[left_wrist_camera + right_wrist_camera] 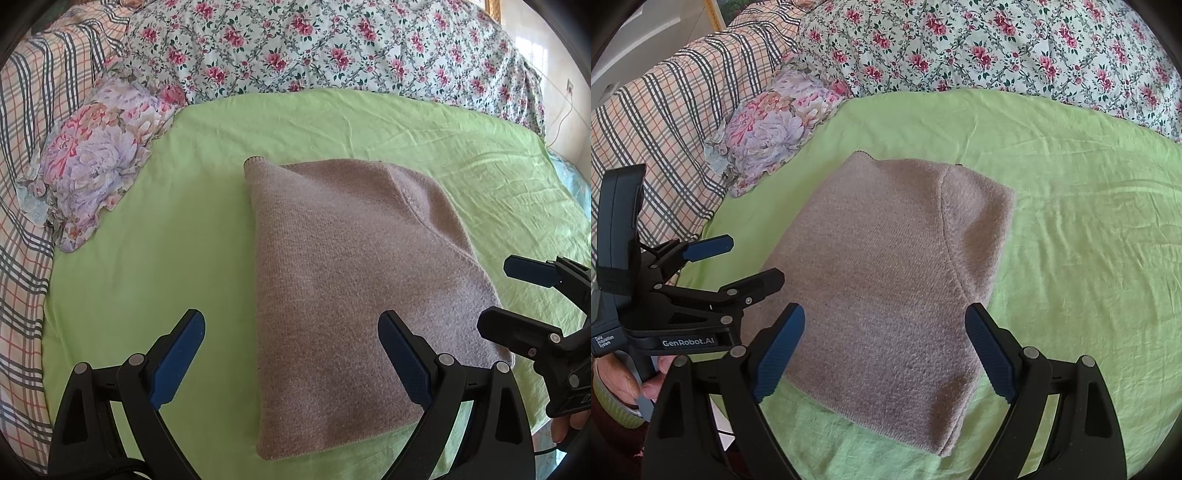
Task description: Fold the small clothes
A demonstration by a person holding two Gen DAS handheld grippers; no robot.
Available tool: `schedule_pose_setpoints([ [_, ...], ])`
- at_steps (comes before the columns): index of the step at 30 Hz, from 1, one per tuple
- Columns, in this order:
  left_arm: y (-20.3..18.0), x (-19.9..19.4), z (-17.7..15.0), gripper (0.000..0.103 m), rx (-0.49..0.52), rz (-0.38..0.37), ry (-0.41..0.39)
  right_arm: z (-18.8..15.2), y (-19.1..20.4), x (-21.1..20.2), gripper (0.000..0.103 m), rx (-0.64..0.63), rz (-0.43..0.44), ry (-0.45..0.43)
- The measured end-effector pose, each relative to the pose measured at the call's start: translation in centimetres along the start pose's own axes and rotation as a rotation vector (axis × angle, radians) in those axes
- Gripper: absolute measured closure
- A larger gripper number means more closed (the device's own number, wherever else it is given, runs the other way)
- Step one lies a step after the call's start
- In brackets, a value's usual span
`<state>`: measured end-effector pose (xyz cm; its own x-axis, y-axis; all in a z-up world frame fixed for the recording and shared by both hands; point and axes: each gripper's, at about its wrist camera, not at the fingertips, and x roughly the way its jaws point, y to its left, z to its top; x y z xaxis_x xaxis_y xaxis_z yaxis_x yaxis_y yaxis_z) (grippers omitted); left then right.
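The left hand-held gripper has a black plastic frame with two curved arms, each arm ending in a dark blue finger pad with fine ribbed texture. Round silver screws sit at the joints of the arms. The right hand-held gripper has the same build: black frame, blue pads, silver screws. In the right wrist view, the left one carries white letters "GenRobot.AI" on its side and a small white label beside that marking. Under the marking, bare skin of the person's hand shows, with a light green ribbed cuff.
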<state>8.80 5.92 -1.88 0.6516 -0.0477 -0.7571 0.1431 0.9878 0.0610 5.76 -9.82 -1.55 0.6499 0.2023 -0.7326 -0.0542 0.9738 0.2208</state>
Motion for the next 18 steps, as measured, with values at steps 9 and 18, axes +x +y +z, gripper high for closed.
schedule_pose_setpoints([
  [9,-0.1,-0.04,0.15,0.008,0.003,-0.002,-0.006,0.25,-0.02,0.0,0.014,-0.002,0.004,-0.003],
  [18,-0.22,-0.08,0.21,0.008,0.006,-0.002,-0.008,0.24,-0.1,-0.11,0.014,-0.001,0.002,-0.006],
])
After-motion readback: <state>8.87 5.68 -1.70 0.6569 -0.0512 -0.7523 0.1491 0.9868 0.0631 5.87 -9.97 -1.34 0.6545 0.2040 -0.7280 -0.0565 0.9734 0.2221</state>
